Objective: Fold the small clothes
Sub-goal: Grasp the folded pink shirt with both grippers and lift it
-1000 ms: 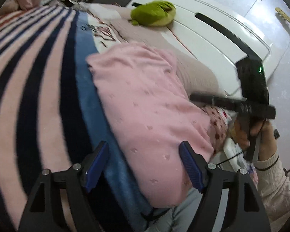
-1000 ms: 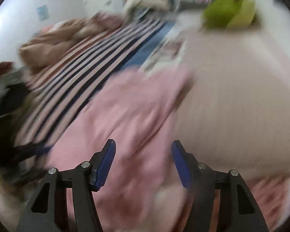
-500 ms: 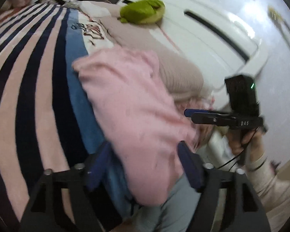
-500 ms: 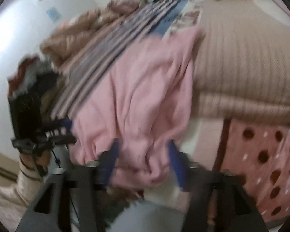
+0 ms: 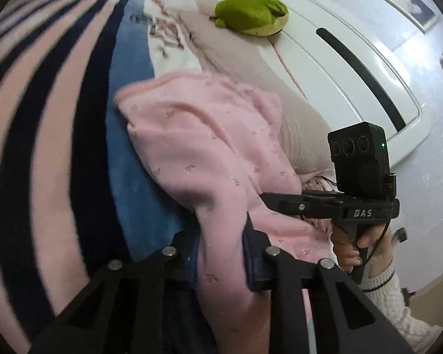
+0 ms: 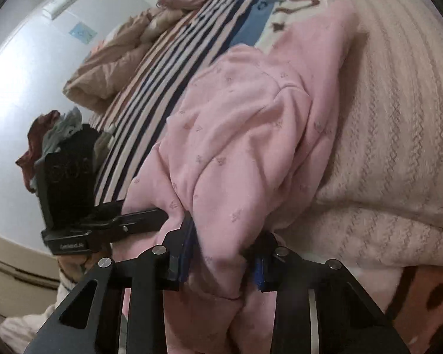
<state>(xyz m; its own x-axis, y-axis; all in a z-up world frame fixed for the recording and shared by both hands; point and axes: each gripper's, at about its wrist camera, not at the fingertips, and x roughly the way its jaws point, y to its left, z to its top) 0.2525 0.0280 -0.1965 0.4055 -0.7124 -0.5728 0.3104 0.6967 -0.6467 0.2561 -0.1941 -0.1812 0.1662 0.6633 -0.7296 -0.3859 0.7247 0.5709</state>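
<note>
Left wrist view: the left gripper [image 5: 221, 253] clamps a bunched fold of the pale pink knitted garment with tiny woven motifs [image 5: 209, 147], its blue-padded jaws having just closed on the cloth, which fills the space between them. The garment lies on the bed, over the edge of a pink, navy and blue striped blanket [image 5: 59, 135] and against a beige ribbed knit cover [image 5: 251, 67]. A green plush toy [image 5: 252, 14] sits at the far end, beside a white headboard with a dark slot [image 5: 354, 59]. To the right, the right gripper [image 5: 268, 200] reaches into the same pink cloth, held by a hand [image 5: 357, 242] in a cream cable-knit sleeve [image 5: 389, 289]; white letters on its black body read "DAS" (a green light glows on the camera block above).

Right wrist view: the right gripper [image 6: 221, 253] pinches a gathered wad of the pink garment [image 6: 251, 124], its jaws likewise just closed, fabric squeezed between the blue pads. The left gripper [image 6: 159, 215] enters from the left, its tips buried in the cloth; small lettering on its body is too blurred to read. A crumpled tan quilt [image 6: 118, 65] lies beyond the striped blanket [image 6: 174, 67].
</note>
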